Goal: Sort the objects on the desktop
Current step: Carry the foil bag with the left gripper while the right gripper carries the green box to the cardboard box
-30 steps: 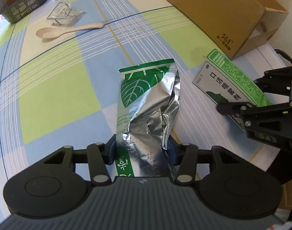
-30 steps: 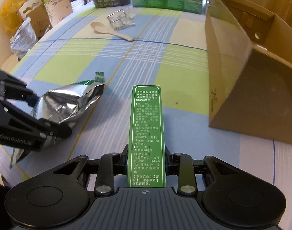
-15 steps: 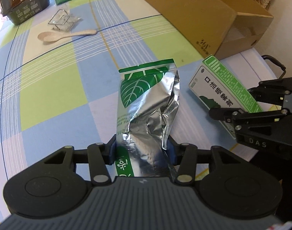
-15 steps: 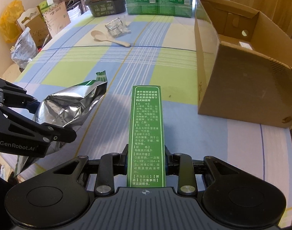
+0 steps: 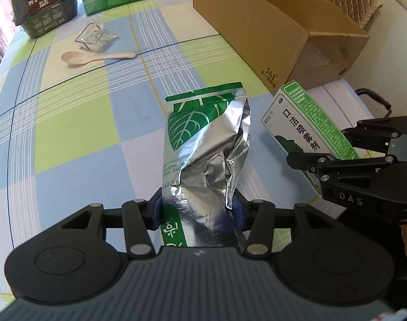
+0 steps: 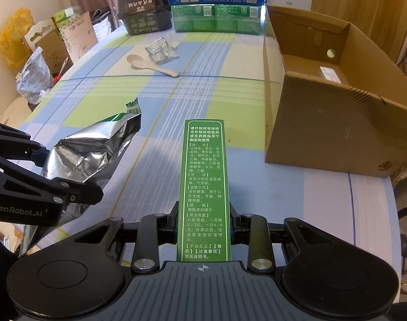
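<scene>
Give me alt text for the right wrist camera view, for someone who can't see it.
The right gripper holds a narrow green box above a checked tablecloth, with an open cardboard box to its right. At left, the left gripper holds a crumpled foil pouch; a pale spoon lies farther back.

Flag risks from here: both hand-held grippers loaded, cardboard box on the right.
1. The left hand-held gripper pinches only the bottom of the crumpled foil pouch; it could sag or slip.
2. The green spray box sticks out far beyond the right hand-held gripper and may clip the cardboard box wall.
3. Both loads hang close together; they might collide.
</scene>
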Demonstrator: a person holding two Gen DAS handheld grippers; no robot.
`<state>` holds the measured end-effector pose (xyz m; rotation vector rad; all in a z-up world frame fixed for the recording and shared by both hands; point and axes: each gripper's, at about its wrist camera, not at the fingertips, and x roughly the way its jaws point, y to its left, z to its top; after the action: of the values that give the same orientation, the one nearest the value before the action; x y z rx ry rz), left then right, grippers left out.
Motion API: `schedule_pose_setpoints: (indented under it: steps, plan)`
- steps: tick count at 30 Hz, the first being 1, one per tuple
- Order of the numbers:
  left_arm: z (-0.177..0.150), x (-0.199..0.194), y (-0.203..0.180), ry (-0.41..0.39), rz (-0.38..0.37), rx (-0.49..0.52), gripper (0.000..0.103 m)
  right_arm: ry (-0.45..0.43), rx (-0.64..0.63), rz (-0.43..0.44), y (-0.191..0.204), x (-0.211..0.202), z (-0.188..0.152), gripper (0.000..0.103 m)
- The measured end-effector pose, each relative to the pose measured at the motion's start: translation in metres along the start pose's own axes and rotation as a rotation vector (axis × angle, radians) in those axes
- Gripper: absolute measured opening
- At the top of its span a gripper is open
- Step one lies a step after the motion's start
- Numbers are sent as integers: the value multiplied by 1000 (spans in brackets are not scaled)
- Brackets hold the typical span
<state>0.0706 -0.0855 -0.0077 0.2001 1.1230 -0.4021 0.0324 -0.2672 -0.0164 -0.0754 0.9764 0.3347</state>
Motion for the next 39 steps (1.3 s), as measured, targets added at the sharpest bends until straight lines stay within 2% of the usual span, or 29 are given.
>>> schedule_pose_setpoints:
  steps: [18,31,39]
  plan:
    - [16,-28,-29,-71,-37,-28,45,-82,42,-35,-25,-44,8,28]
    - [51,-44,-67,-121,-74,15,44,-165,70,-100,-67,-87,22,28]
    - [87,-56,-94,-160,-92,53,44,-202,69,-143,-98,-108,37,28]
